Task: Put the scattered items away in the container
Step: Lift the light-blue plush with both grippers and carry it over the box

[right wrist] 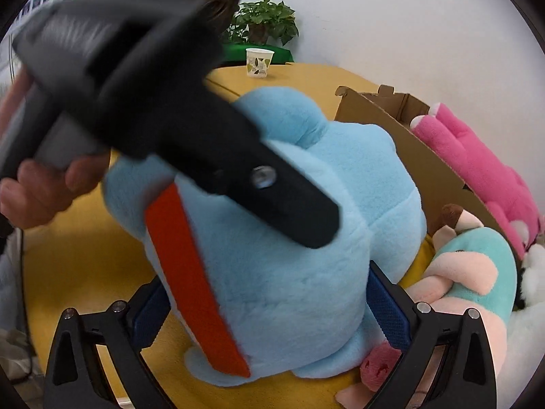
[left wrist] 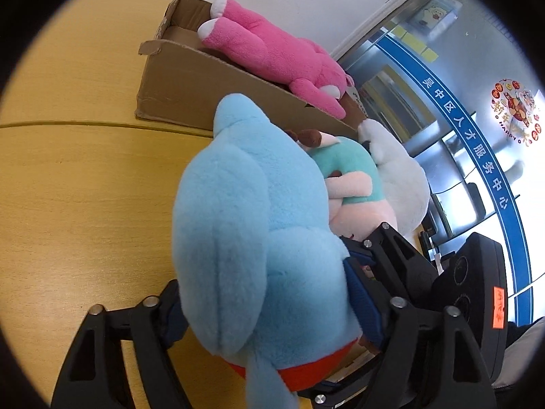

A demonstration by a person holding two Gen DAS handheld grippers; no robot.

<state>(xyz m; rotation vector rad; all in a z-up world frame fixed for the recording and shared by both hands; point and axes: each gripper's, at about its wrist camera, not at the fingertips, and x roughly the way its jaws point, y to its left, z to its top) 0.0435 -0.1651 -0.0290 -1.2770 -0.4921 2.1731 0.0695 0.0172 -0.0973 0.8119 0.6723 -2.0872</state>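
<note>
A big light-blue plush toy [left wrist: 245, 225] with an orange stripe [right wrist: 190, 272] fills both views. My left gripper [left wrist: 269, 293] is shut on it from both sides; its finger crosses the right wrist view [right wrist: 272, 191]. My right gripper [right wrist: 269, 310] also clamps the blue plush [right wrist: 299, 231], blue pads pressed into its sides. The cardboard box [left wrist: 218, 81] stands behind it on the yellow table, with a pink plush [left wrist: 272, 51] lying across its top. The box [right wrist: 402, 129] and pink plush [right wrist: 477, 163] show at right in the right wrist view.
A teal-and-pink plush [left wrist: 347, 177] and a white plush [left wrist: 398, 177] lie beside the box; the teal one also shows in the right wrist view [right wrist: 477, 272]. A paper cup [right wrist: 259, 62] and a potted plant [right wrist: 262, 20] stand at the table's far edge. Glass wall at right [left wrist: 460, 102].
</note>
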